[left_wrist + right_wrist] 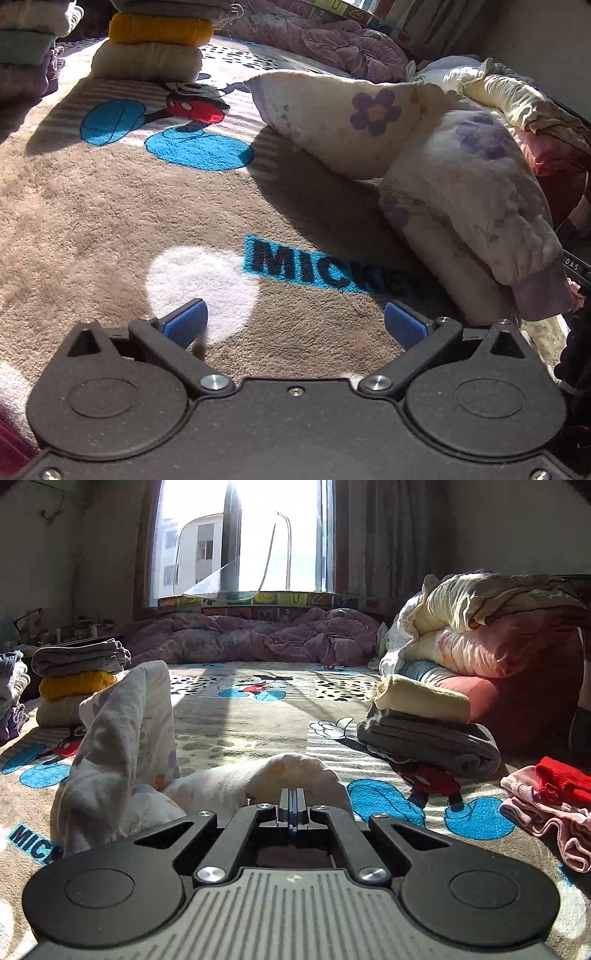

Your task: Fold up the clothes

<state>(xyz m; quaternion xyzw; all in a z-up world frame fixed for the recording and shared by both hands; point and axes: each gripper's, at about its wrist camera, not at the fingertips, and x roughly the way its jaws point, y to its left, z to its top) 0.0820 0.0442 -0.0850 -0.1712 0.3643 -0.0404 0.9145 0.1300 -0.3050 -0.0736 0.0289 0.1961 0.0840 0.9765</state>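
Note:
A white padded garment with purple flowers (436, 162) lies crumpled on the cartoon-mouse rug (110, 206); one sleeve with a mauve cuff (543, 295) points toward the camera. My left gripper (295, 325) hovers low over the rug to the garment's left, open and holding nothing, its blue pads (186, 323) spread wide. In the right wrist view the same garment (122, 746) rises at left and bunches just ahead of my right gripper (292, 803), whose fingers are pressed together at the garment's near edge (295, 771). Whether cloth is pinched between them is hidden.
Folded stacks stand at the back left: a yellow and cream pile (155, 44), seen also as a grey, yellow and cream pile (74, 679). Bundled quilts (491, 646) and a grey folded piece (428, 742) sit right. Pink and red clothes (546, 797) lie far right. A mauve quilt (251, 638) lines the window.

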